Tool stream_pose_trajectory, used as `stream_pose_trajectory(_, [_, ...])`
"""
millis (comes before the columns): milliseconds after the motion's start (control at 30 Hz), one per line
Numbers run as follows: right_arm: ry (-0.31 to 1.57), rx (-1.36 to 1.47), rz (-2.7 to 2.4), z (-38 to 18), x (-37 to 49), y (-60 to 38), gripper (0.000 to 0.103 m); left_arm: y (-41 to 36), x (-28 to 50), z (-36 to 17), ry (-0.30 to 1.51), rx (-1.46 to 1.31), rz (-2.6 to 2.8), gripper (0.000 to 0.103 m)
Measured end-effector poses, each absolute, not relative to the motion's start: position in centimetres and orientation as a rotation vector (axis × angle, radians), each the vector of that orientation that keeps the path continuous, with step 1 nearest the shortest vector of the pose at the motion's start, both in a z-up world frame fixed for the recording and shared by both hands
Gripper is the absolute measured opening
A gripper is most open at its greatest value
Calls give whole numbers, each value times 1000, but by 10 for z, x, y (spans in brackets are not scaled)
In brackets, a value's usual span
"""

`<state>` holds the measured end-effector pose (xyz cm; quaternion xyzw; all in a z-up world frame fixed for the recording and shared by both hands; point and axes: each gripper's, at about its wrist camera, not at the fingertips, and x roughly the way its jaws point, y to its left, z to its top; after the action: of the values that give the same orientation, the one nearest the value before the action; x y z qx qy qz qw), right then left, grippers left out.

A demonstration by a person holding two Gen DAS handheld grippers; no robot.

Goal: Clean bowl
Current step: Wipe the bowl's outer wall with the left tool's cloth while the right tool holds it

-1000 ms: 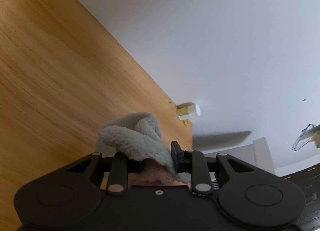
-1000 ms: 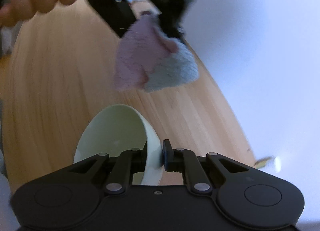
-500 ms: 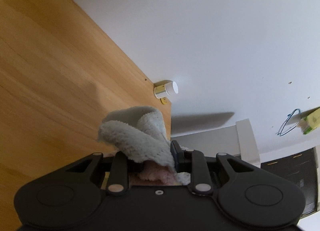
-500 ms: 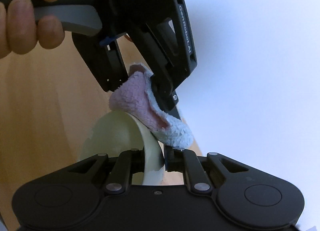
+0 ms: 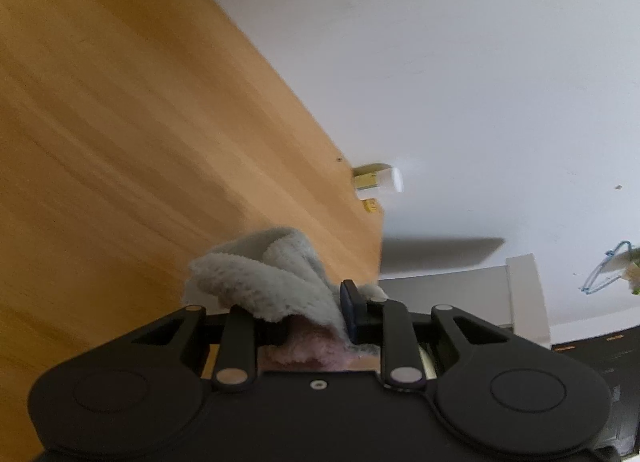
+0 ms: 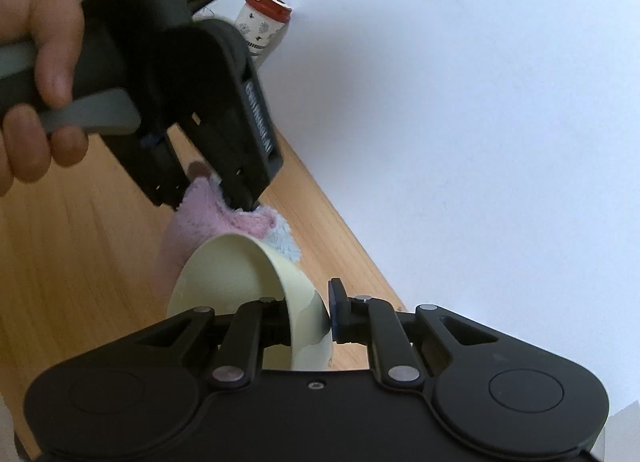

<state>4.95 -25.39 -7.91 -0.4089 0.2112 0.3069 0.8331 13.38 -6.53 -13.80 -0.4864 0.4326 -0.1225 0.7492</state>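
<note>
Two grippers share the job: the right gripper [image 6: 310, 318], fingers clamped on the bowl [image 6: 240, 282] rim at lower centre, tilts it above the surface [image 6: 80, 262] toward the cloth [image 6: 212, 218] pinched in the left gripper [image 6: 208, 190].

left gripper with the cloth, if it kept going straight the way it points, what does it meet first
Most likely the bowl. In the right wrist view the left gripper angles down at the bowl's far rim, its cloth just behind that rim. Whether cloth and rim already touch is unclear; depth is hard to judge.
</note>
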Motion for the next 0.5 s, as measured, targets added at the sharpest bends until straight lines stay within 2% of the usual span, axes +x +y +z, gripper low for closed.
stream_pose_trajectory(200, [496,-806,660,-80,52,-254,15,-84,135,-111,923,-995,-364,23])
stream_pose_trajectory(500, [527,-758,667,-76,56,-256,17,-79,133,-118,916,-902,-305,24])
